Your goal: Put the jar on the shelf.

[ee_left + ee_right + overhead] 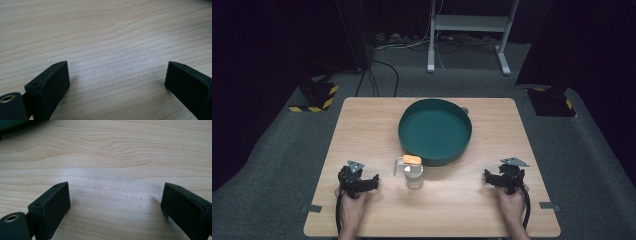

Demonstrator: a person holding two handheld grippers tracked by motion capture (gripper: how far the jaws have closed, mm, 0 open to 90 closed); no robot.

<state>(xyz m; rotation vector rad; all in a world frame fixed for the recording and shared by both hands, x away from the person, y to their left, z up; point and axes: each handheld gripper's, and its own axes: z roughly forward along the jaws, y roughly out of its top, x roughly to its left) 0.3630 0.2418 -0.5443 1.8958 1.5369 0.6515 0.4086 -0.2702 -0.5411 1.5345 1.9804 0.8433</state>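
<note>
Bottle, clear with an orange cap, stands upright on the bench between the two claws, nearer the left one. Left claw rests near the front edge, released, bare wood between its jaws. Right claw likewise released. Farther off, just behind the bottle, sits a green round basin.
</note>
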